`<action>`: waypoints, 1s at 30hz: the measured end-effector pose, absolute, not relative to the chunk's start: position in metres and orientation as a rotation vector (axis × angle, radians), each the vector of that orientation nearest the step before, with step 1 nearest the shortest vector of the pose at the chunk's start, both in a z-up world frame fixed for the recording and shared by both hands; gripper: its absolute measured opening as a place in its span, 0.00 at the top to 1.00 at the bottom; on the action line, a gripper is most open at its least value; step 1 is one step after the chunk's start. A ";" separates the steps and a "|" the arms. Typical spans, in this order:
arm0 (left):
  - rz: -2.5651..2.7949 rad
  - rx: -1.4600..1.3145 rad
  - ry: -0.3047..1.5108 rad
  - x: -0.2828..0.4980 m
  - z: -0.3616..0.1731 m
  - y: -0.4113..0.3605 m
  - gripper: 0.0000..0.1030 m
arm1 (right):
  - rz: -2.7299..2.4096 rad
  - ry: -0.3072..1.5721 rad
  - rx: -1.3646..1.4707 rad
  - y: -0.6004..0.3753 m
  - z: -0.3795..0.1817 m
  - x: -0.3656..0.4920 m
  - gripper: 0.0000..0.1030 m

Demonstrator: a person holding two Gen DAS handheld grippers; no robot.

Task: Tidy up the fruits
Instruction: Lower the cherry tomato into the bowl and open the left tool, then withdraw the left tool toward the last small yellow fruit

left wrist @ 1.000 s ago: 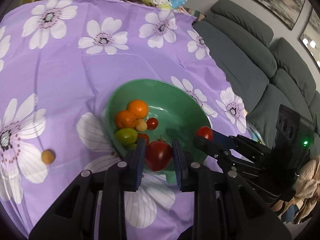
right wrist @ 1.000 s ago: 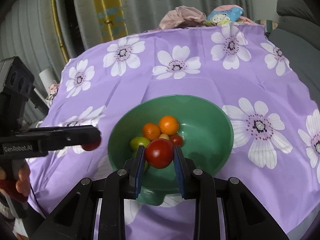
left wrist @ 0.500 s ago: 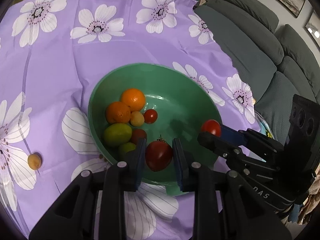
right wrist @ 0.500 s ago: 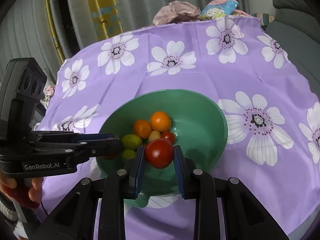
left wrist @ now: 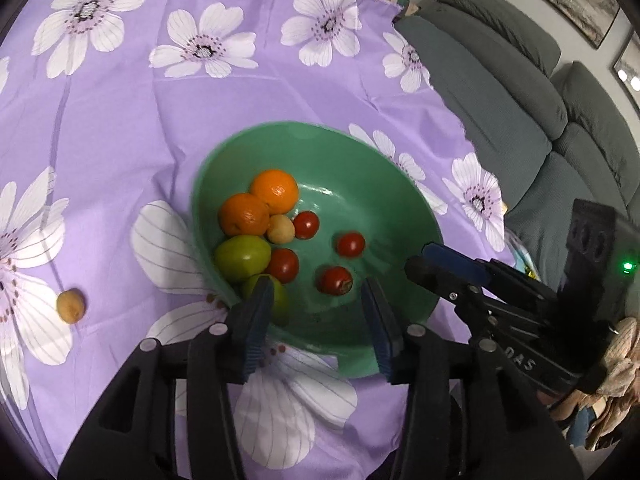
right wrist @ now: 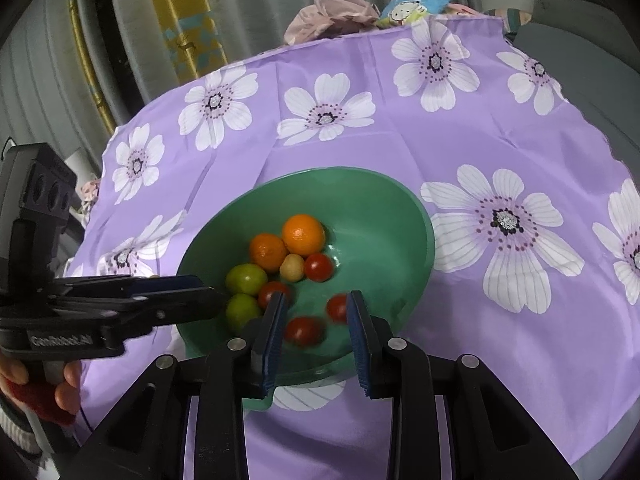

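Bowl: one green bowl (left wrist: pixel 400 216) sits on the table's purple flowered cloth (left wrist: pixel 120 112).
Oranges: two (left wrist: pixel 274 191), touching, at the bowl's far left.
Green fruits: two (left wrist: pixel 241 257), by the near-left wall.
Red tomatoes: four (left wrist: pixel 334 281), loose on the bowl floor.
Small tan fruits: two; one (left wrist: pixel 281 229) in the bowl beside the oranges, one (left wrist: pixel 71 305) on the cloth, well left of the bowl.
Left gripper (left wrist: pixel 316 320): jaws apart, empty, over the near rim.
Right gripper (right wrist: pixel 314 330): jaws apart, empty, above blurred tomatoes.
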State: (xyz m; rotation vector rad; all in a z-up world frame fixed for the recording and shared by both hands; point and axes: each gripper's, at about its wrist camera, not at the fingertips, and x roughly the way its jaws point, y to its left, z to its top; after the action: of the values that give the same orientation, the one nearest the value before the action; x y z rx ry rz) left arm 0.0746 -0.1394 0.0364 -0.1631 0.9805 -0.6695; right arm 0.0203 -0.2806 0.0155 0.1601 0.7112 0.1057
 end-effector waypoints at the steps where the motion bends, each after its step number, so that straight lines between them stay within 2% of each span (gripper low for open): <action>1: -0.663 -0.171 0.972 0.073 0.038 -0.134 0.55 | 0.104 0.709 0.163 -0.281 0.016 0.020 0.70; 4: -0.612 -0.180 0.948 0.065 0.042 -0.113 0.51 | 0.107 0.702 0.181 -0.285 0.018 0.018 0.70; 18: -0.323 -0.312 1.002 0.012 0.009 0.006 0.51 | 0.147 0.688 0.169 -0.268 0.030 0.013 0.69; 30: -0.298 -0.427 1.015 -0.013 0.002 0.043 0.51 | 0.260 0.715 0.037 -0.209 0.034 0.014 0.69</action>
State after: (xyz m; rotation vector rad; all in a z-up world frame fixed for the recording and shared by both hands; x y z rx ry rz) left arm -0.0131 0.0427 0.0020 -0.4265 1.0150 -0.2982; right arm 0.0143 -0.2092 0.0337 0.0367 0.7150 0.2600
